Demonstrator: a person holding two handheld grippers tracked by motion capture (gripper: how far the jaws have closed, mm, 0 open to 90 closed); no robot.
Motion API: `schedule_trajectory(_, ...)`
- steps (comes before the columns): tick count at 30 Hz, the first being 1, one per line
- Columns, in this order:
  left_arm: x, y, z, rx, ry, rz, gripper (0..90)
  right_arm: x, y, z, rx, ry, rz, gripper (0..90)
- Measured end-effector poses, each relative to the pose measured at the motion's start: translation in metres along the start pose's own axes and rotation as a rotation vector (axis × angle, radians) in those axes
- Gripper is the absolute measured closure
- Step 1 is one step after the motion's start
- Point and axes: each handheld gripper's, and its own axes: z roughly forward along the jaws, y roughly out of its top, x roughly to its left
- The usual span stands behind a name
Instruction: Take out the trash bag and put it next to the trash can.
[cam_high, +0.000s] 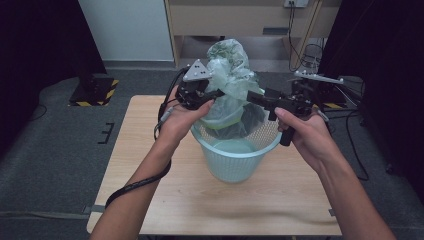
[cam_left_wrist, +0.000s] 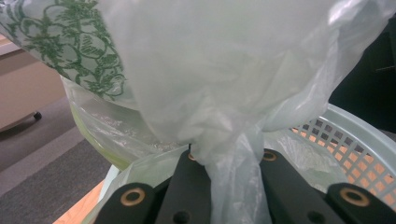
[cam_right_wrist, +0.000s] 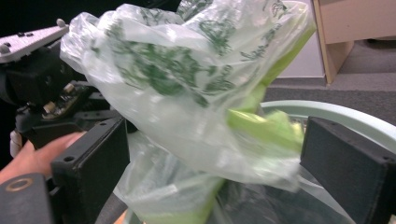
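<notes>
1. Nearest me, the left gripper (cam_high: 212, 95) is clenched tight on a twisted neck of the plastic bag (cam_high: 231, 85); in the left gripper view the gathered film (cam_left_wrist: 233, 186) runs straight up between the two black jaws, pinched flat.

2. The right gripper (cam_high: 255, 98) stands released: in the right gripper view its jaws sit wide on either side of the bag (cam_right_wrist: 196, 107), and I see no pad pressing on the film.

3. The bag itself hangs half out of the pale green basket (cam_high: 235, 162), which stands at the middle of the wooden table (cam_high: 150, 150); the bag's puffed top rises above the rim while its lower part drapes inside.

4. To my eye the step in hand is taking a second hold so the liner can be drawn out or tied. I'd keep the left pinch steady, bring the right jaws onto a bunched fold rather than a single thin layer, and pull gently so the film doesn't tear or drag the basket over.

5. Hard to make out: what the bag holds. Bright green patches show through the film, but I can't tell what they are. The bottom of the bag is hidden by the basket wall.

6. Farther back, a wooden cabinet (cam_high: 240, 20) is cut off at the top.
</notes>
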Motion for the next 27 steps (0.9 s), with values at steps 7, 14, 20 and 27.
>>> schedule_trajectory(7, 0.005, 0.001, -0.006, -0.011, -0.017, 0.012, 88.6, -0.011, -0.005, -0.006, -0.002, -0.007, 0.012, 5.5)
schedule_trajectory(14, 0.009, -0.001, -0.011, -0.037, -0.066, 0.034, 88.6, -0.020, -0.007, -0.010, -0.013, -0.010, 0.014, 5.1)
schedule_trajectory(20, 0.013, 0.000, -0.016, -0.049, -0.069, 0.023, 88.6, -0.027, -0.008, -0.013, -0.017, -0.030, 0.020, 5.0)
schedule_trajectory(27, 0.015, 0.001, -0.024, -0.060, -0.060, 0.023, 88.6, -0.035, -0.011, -0.017, -0.017, -0.047, 0.024, 5.1)
